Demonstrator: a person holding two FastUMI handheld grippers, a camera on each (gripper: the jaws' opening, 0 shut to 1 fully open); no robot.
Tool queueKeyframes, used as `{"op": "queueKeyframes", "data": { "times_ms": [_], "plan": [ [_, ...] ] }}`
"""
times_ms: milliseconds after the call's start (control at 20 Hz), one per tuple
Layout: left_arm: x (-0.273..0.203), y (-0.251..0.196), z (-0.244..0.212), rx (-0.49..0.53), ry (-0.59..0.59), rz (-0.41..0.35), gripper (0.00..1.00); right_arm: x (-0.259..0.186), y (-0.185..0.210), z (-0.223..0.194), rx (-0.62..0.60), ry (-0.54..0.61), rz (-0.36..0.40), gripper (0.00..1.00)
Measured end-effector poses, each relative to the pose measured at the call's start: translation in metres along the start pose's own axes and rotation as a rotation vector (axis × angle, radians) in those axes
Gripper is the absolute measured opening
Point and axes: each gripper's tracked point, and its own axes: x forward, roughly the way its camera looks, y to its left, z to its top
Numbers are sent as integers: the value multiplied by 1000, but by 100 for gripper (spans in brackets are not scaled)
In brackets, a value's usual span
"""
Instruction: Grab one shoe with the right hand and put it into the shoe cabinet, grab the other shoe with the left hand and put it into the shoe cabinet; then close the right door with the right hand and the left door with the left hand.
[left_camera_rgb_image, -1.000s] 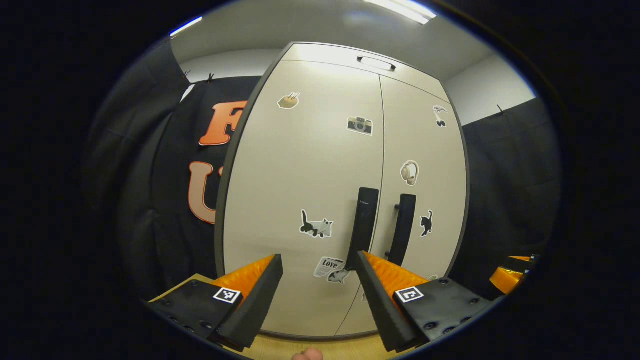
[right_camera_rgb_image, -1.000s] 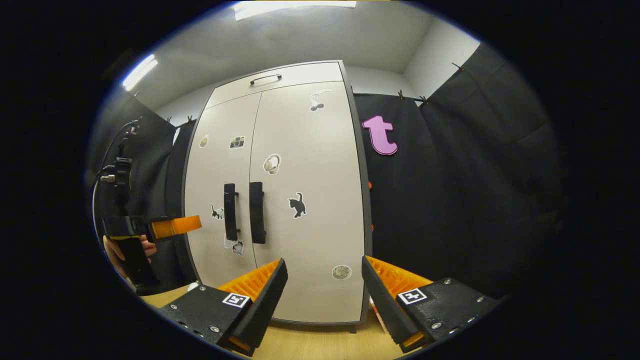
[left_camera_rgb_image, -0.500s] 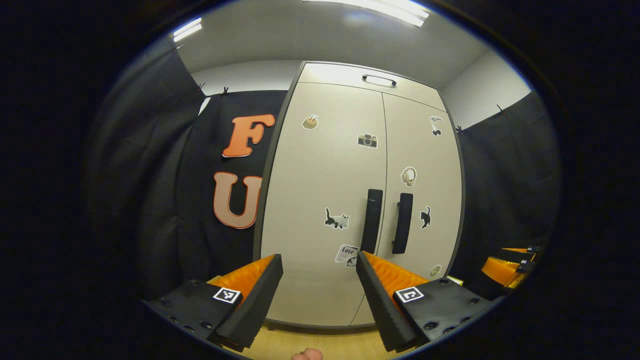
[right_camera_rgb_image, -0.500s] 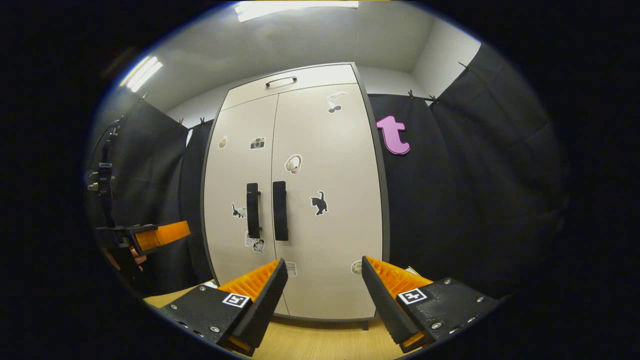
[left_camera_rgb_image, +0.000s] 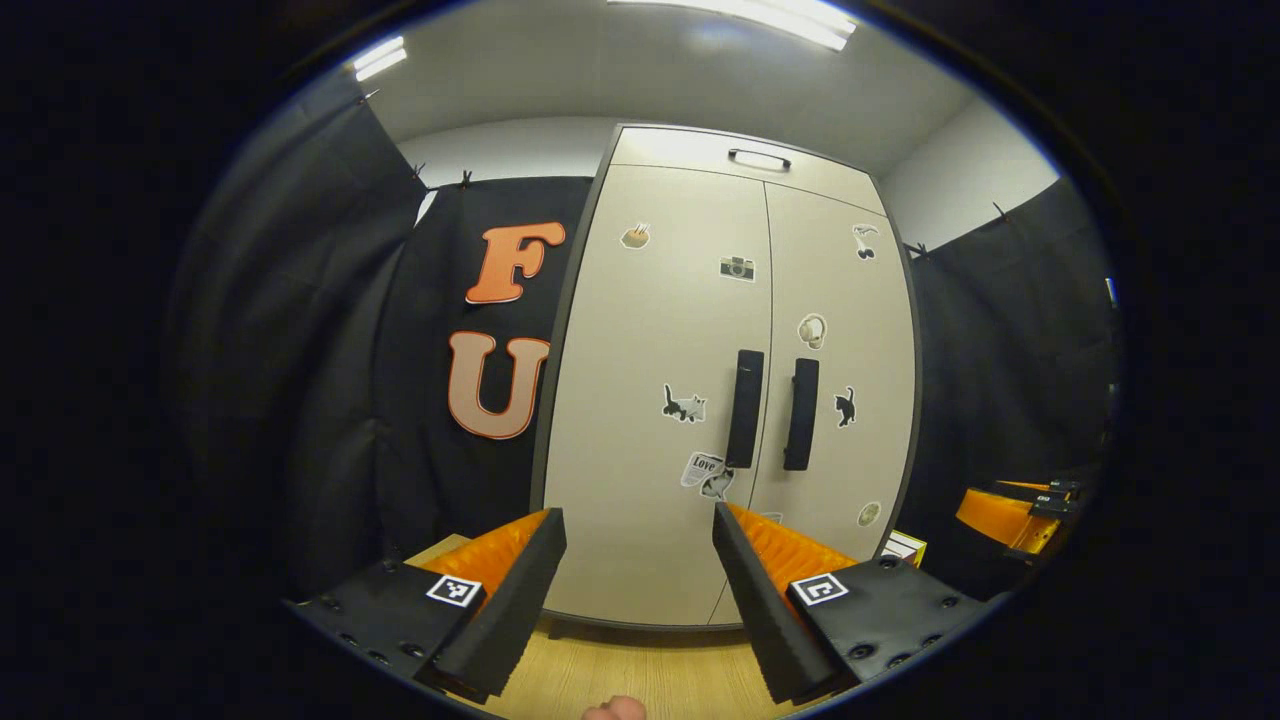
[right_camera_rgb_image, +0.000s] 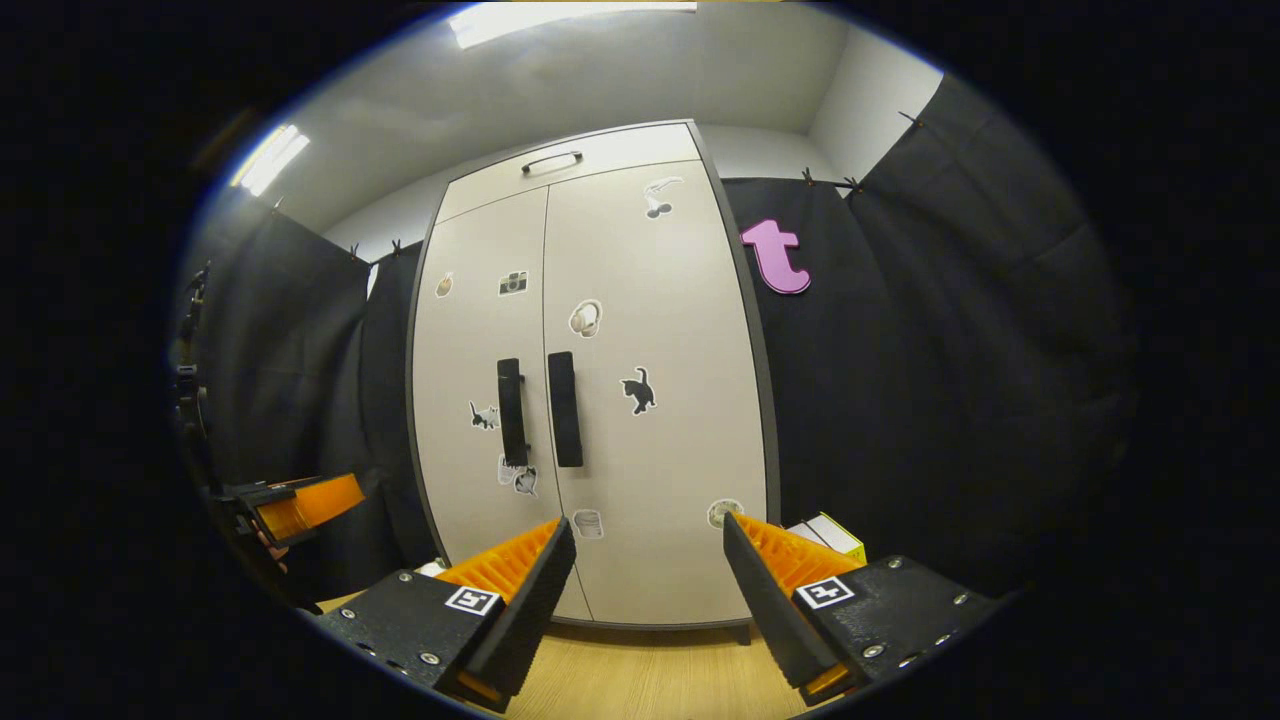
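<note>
Two doors of the tall pale shoe cabinet (left_camera_rgb_image: 700, 400) stand shut against the black cloth wall, the left door (left_camera_rgb_image: 655, 330) and right door (left_camera_rgb_image: 845, 300) meeting at a centre seam flanked by a pair of dark upright handles (left_camera_rgb_image: 745, 408). Above them runs a narrow top panel with a small handle (left_camera_rgb_image: 758, 158). Stickers dot both doors, among them a camera (left_camera_rgb_image: 737, 267) and a black cat (right_camera_rgb_image: 637, 389). Wood-grain floor (right_camera_rgb_image: 650, 675) lies at the cabinet's foot, and a small box (right_camera_rgb_image: 828, 535) sits on it just beside the cabinet's right side. The shoes cannot be seen with the doors shut. Left tongs (left_camera_rgb_image: 638, 585) hang spread wide and empty, well back from the left door; right tongs (right_camera_rgb_image: 648, 590) likewise gape empty before the right door. In the right gripper view the left tongs appear again at far left, a hand behind them
</note>
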Motion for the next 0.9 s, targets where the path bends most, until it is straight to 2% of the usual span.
{"op": "queueKeyframes", "data": {
  "times_ms": [200,400,900],
  "plan": [
    [-4,2,-5,10,9,4,96,-3,-3,-3,10,6,-8,92],
    [-9,0,-4,-25,14,-7,97,-5,-5,0,2,-3,-17,92],
    [-16,9,6,2,2,10,96,-9,-1,9,2,-31,-13,92]
  ]
}}
